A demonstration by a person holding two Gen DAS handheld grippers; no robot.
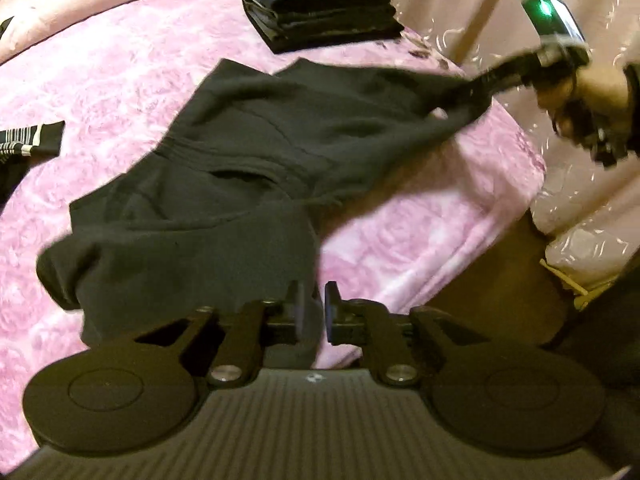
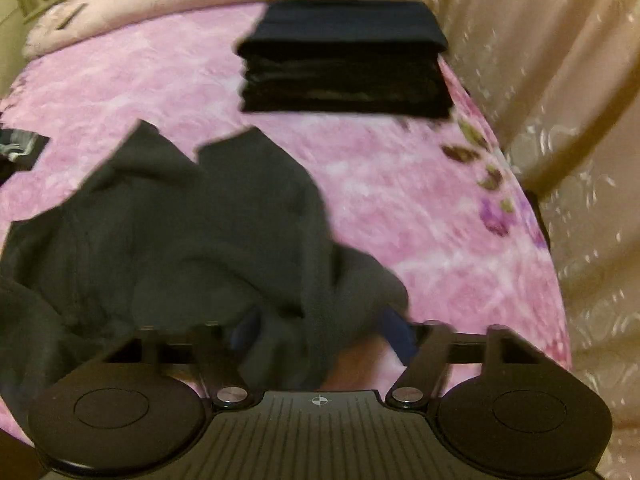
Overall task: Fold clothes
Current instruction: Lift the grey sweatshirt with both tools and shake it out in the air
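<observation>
Spread across both views: a bed [image 1: 120, 80] under a pink floral cover, pale curtains [image 2: 560, 80] along the right side of each frame. Draped over the centre and lower left of the bed: a dark grey garment [image 1: 208, 184], rumpled, 1 corner stretched toward the upper right of the left wrist view. Toward the top centre: a stack of folded dark clothes [image 1: 324, 8], well apart from the garment. At the left edge: a striped dark piece [image 1: 28, 144].

Right gripper [image 2: 320, 332]: fingers spread wide, cloth lying between, pads not pressing. Left gripper [image 1: 316, 312]: fingers parted by a narrow gap at the garment's lower edge, cloth running just behind the left pad; no clear pinch.
</observation>
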